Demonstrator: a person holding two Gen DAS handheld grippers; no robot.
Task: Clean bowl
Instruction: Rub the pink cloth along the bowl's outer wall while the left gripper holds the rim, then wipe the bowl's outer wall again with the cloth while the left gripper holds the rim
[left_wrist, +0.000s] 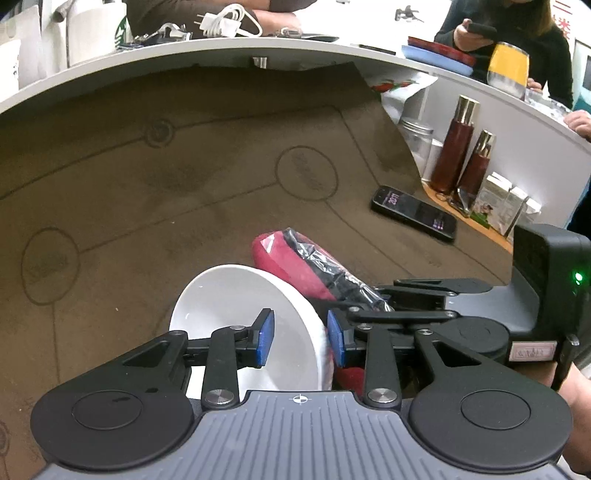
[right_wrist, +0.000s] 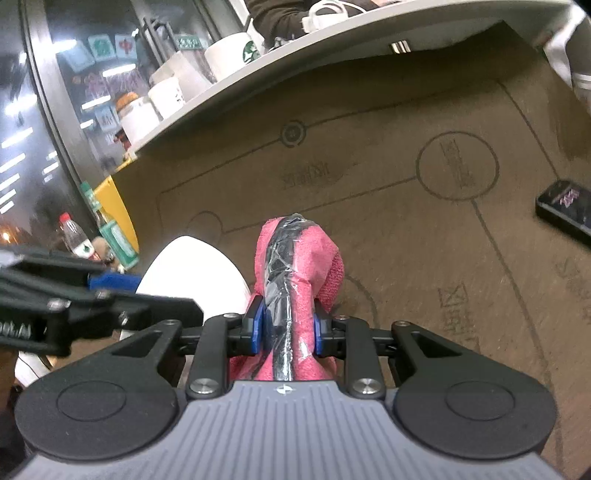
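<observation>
A white bowl (left_wrist: 236, 306) is tilted on its side above the brown mat. My left gripper (left_wrist: 301, 338) is shut on the bowl's rim, one blue pad inside and one outside. The bowl also shows in the right wrist view (right_wrist: 192, 273), at the left. My right gripper (right_wrist: 288, 328) is shut on a pink cloth wrapped with black tape and clear film (right_wrist: 295, 258). The cloth (left_wrist: 295, 262) sits just right of the bowl's outer wall in the left wrist view, close to it. The right gripper's body (left_wrist: 424, 295) lies beside the left one.
A brown printed mat (left_wrist: 147, 184) covers the table. A black phone (left_wrist: 413, 212) lies at the mat's right edge. Two dark red bottles (left_wrist: 454, 147), a jar and cartons stand at the right. A raised white counter (left_wrist: 258, 48) with cups runs along the back. Bottles (right_wrist: 77, 236) stand at left.
</observation>
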